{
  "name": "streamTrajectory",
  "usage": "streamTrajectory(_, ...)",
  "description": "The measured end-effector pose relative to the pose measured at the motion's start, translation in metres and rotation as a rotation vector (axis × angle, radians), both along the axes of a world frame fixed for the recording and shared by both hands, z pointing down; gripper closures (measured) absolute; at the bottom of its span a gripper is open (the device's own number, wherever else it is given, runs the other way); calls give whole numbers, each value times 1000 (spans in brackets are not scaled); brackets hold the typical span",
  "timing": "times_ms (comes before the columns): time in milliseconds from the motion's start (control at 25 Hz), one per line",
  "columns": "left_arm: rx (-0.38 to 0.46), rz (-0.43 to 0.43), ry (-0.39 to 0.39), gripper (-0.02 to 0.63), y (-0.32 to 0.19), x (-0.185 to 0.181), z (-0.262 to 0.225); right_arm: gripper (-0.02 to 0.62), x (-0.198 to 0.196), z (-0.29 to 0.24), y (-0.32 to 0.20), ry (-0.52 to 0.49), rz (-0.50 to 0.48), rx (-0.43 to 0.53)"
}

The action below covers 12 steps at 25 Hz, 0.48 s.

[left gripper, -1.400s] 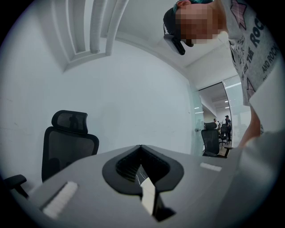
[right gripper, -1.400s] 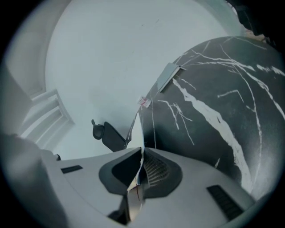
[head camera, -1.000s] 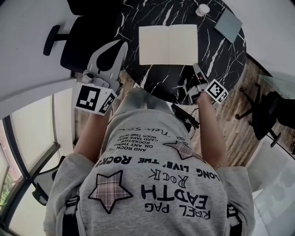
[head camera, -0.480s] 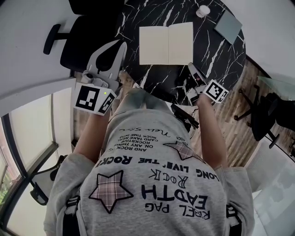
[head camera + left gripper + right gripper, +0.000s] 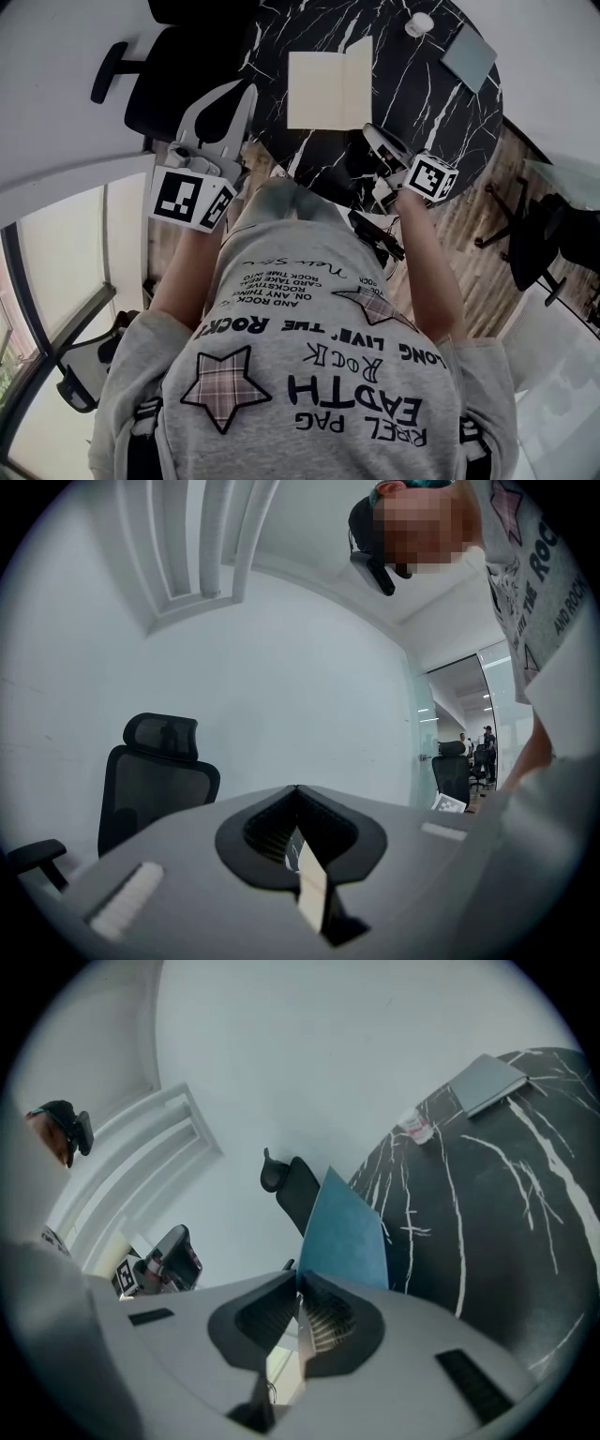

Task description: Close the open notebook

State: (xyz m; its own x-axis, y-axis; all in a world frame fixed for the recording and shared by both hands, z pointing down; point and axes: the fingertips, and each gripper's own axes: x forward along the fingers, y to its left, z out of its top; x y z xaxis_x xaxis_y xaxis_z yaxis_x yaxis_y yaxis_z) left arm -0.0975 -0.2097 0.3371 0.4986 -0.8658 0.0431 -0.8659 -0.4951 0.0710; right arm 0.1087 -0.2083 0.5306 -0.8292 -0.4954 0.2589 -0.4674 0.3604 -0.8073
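- Notebook (image 5: 323, 89) is lying open on the black, white-veined bench (image 5: 441, 122), cream pages facing up, around the middle of the bench in the head view.
- Its left half is resting flat, while its right half is showing narrower and is tilting up off the bench.
- At the notebook's near right corner, the right gripper (image 5: 371, 133) is clamping its jaws on the edge of that raised half.
- In the right gripper view, the blue cover (image 5: 345, 1227) is rising straight out from between those closed jaws, pinched tight.
- Over on the other side, the left gripper (image 5: 246, 94) is hanging at the bench's left edge, apart from the notebook and facing a black office chair (image 5: 155, 780).
- Its jaws are meeting at the tips with nothing between them, so it's closed and empty.
- At the far side of the bench, a small white pot (image 5: 418, 23) is standing near a flat grey pad (image 5: 468, 54), both well apart from the notebook.
- The person in the grey star-print shirt (image 5: 309, 375) is standing at the bench's near edge.
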Motion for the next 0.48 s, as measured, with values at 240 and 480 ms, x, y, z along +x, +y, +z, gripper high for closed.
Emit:
streamTrajectory(240,3,-23,0,598,4,-7,0,572,-26,-6,1,33,-75,32)
streamTrajectory(480,5,-45,-1,598,8,-16,-1,572,-50,-5,3,115,-171,77)
